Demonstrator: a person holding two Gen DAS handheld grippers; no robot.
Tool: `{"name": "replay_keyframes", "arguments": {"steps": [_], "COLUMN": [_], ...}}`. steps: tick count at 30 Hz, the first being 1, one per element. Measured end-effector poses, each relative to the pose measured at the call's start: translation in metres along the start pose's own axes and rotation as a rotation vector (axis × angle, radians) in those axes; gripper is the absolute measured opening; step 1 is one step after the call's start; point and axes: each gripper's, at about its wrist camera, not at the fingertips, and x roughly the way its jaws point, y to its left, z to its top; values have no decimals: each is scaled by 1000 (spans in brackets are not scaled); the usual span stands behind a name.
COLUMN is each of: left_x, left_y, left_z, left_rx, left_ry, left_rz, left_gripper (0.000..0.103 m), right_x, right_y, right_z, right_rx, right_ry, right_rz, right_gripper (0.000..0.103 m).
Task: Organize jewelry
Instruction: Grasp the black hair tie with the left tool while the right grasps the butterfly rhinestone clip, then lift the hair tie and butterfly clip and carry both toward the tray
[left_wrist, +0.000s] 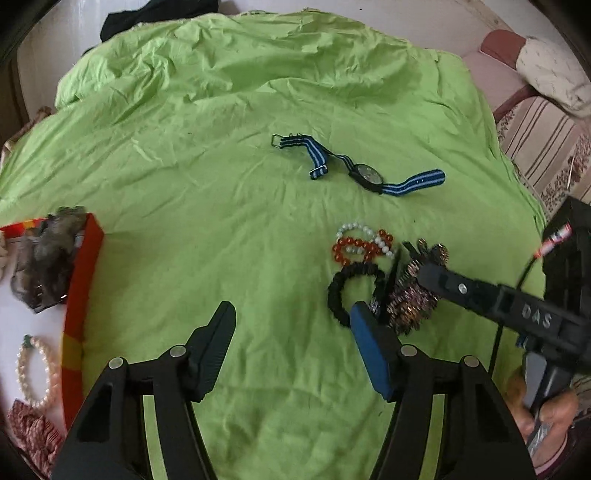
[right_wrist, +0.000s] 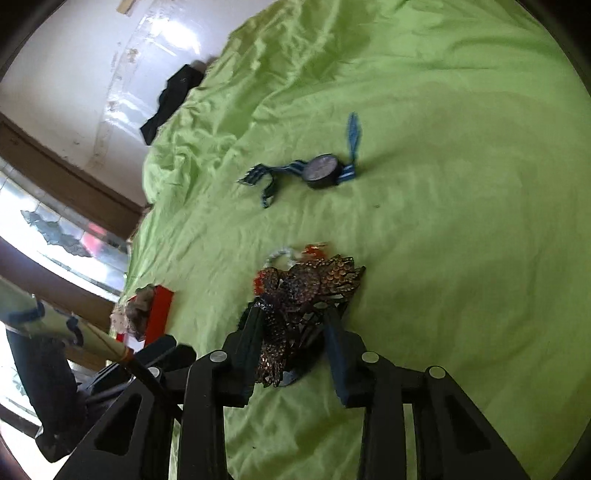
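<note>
On the green sheet (left_wrist: 207, 192) lies a pile of jewelry: a sequined hair clip (left_wrist: 412, 299), a black scrunchie (left_wrist: 347, 288), and red (left_wrist: 354, 248) and white (left_wrist: 354, 227) bead bracelets. My right gripper (right_wrist: 293, 325) has its fingers closed around the sequined hair clip (right_wrist: 295, 295); it also shows in the left wrist view (left_wrist: 406, 280). My left gripper (left_wrist: 291, 325) is open and empty above the sheet, just left of the pile. A watch with a blue striped strap (left_wrist: 365, 173) lies farther off and shows in the right wrist view (right_wrist: 321, 171).
A red-edged box (left_wrist: 86, 280) at the left holds a grey hair piece (left_wrist: 44, 254), a pearl bracelet (left_wrist: 35, 373) and a patterned scrunchie (left_wrist: 33, 432). A dark cloth (left_wrist: 159, 18) lies at the far edge. A striped sofa (left_wrist: 543, 147) is at the right.
</note>
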Motion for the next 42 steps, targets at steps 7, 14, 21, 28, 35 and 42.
{"name": "replay_keyframes", "arguments": {"steps": [7,14,21,28,35,42], "left_x": [39,54,8,-58,-99,-98], "left_y": [-27,-37,-44,-42,-48,-72], "left_z": [16,14,8,7,-11,-28], "left_rx": [60,83,77,53,55,80], "left_ry": [54,106,22,-63,-125,-104], "left_rz": [-51,-54,-78,-126,-105,-93], "left_gripper": [64,6,6,6,6,6], "right_x": [-35,-46,-63,-77,-112,-136], "right_y": [-18,-38,-36,-24,-17,-29], "right_z": [8,11,11,7,-3,-5], "right_rx": [46,121,141,98,27,48], "right_ry": [-40,-25,-59,-93,-162,-202], "right_rz": [-51,-12,79,49,-14,-51], "right_gripper": [22,22,22,22,22,22]}}
